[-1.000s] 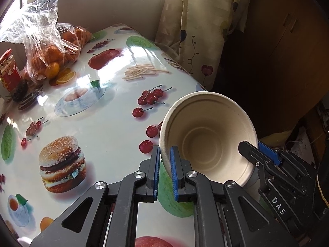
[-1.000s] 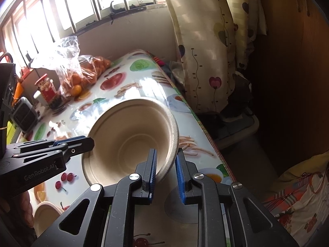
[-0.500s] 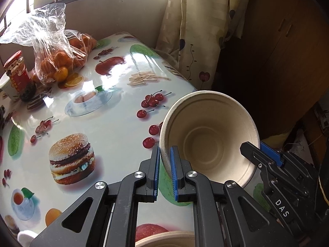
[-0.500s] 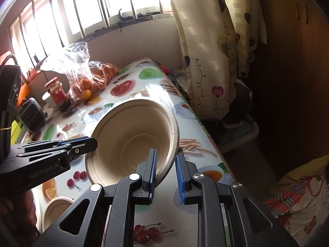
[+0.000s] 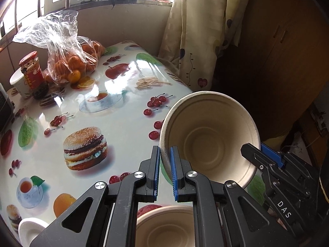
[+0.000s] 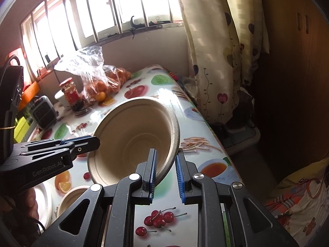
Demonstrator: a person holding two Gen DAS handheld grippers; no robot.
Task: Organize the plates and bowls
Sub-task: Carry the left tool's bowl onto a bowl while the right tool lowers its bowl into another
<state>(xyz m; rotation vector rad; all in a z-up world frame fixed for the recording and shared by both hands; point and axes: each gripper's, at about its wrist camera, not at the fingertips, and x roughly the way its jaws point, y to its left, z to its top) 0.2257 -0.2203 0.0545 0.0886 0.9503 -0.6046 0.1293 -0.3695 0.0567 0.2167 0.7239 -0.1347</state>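
A beige paper bowl [image 5: 207, 138] [image 6: 131, 142] hangs tilted above the table, held by both grippers at opposite rims. My left gripper [image 5: 164, 160] is shut on its left rim, which is pinched between the blue pads. My right gripper [image 6: 165, 158] is shut on the right rim, and its tip [image 5: 253, 150] shows in the left wrist view. The left gripper's tip [image 6: 92, 142] shows in the right wrist view. A second beige bowl [image 5: 164, 224] [image 6: 70, 197] sits on the table below. A white plate [image 5: 28, 228] [image 6: 42, 201] lies to its left.
On the printed tablecloth [image 5: 115, 127], a bag of oranges [image 5: 72, 65], a red-lidded jar [image 5: 33, 72] and a white cup [image 5: 17, 84] stand at the back. A small dark appliance [image 6: 43, 111] is at the left. The table's right edge [image 6: 213, 133] faces a curtain [image 6: 222, 61] and a wooden cabinet [image 6: 298, 72].
Both grippers have lifted the bowl higher and drawn it back. More of the table has come into view, and the second bowl and the white plate now show below.
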